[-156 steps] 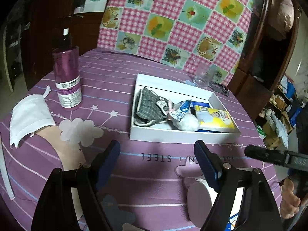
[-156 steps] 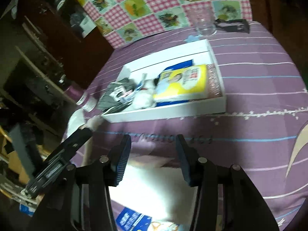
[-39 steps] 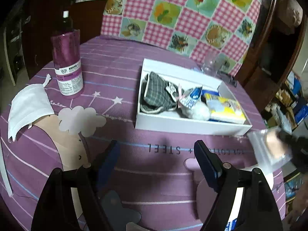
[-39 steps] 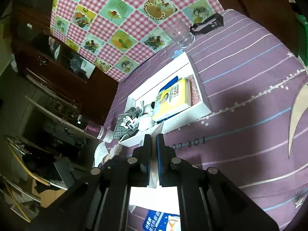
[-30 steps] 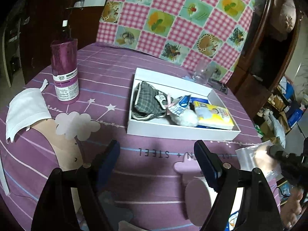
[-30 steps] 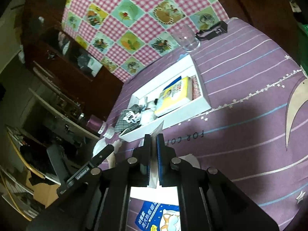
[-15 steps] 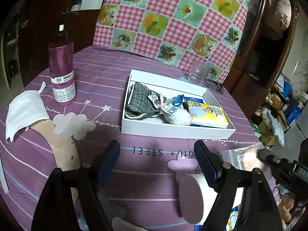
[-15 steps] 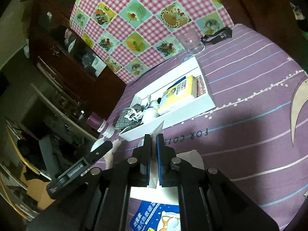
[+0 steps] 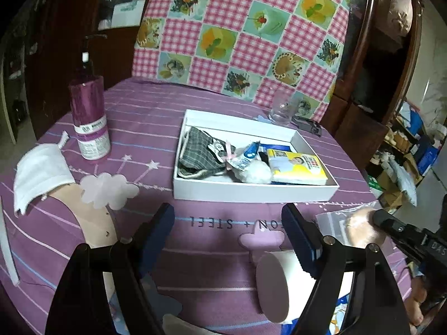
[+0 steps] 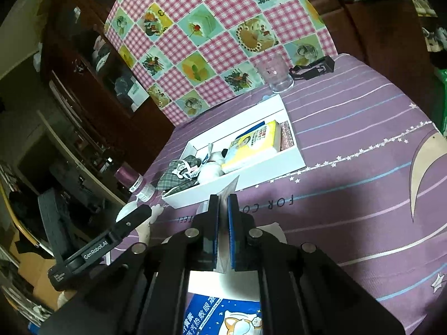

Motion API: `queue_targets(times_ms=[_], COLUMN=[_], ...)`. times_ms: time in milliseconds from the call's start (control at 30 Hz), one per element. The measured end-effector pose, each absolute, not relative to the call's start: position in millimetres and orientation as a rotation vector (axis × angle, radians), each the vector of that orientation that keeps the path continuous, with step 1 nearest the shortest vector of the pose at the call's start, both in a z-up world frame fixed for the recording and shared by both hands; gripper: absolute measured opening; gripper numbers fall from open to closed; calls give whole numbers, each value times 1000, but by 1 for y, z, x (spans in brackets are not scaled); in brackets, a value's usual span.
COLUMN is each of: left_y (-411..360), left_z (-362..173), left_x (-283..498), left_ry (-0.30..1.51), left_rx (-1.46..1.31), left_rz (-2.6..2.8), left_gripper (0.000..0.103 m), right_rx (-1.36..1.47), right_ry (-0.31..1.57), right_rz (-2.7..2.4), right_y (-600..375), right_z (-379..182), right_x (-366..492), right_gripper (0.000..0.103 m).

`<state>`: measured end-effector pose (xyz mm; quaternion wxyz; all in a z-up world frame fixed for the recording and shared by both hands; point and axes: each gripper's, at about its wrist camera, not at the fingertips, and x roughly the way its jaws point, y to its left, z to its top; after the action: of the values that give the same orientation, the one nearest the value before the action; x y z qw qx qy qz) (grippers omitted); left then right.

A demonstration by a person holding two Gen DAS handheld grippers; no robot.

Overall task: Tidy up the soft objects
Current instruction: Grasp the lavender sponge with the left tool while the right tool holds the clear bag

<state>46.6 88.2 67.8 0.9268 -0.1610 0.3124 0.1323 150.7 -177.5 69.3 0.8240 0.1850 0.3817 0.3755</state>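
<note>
The right gripper (image 10: 222,195) is closed on a clear plastic bag (image 9: 345,224); the tablecloth (image 9: 212,224) reads "STEEL", the left gripper (image 9: 227,223) stands wide, empty

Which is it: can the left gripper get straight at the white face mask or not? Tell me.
Probably yes. The left gripper is open and empty, and the white face mask lies flat on bare tablecloth, with only the purple bottle standing beyond it.

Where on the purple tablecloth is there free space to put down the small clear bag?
Free: the cloth between the white box and the open left hand-held gripper, and right of the box toward the glass. Crowded: inside the box, and the near edge under the right hand-held gripper holding the clear bag.
</note>
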Motion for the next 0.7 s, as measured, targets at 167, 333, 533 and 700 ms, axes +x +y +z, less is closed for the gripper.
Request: queue_targets(times_ms=[167,333,533,700], left_y=[83,79,93,108], left_z=[67,69,81,81], left_x=[48,47,29,8], left_ry=[642,633,583,599], left_rx=[-304,-290,-286,-285], left_rz=[265,245,309,373], left_gripper=[80,80,80,80], right_rx=[412,430,444,414], right_ry=[812,780,758,725], right_rz=[791,785,808,851], right_y=[-179,-184,-185,-178], right_z=[71,77,81,89], right_x=[149,146,142,131], right_gripper=[7,7,7,7])
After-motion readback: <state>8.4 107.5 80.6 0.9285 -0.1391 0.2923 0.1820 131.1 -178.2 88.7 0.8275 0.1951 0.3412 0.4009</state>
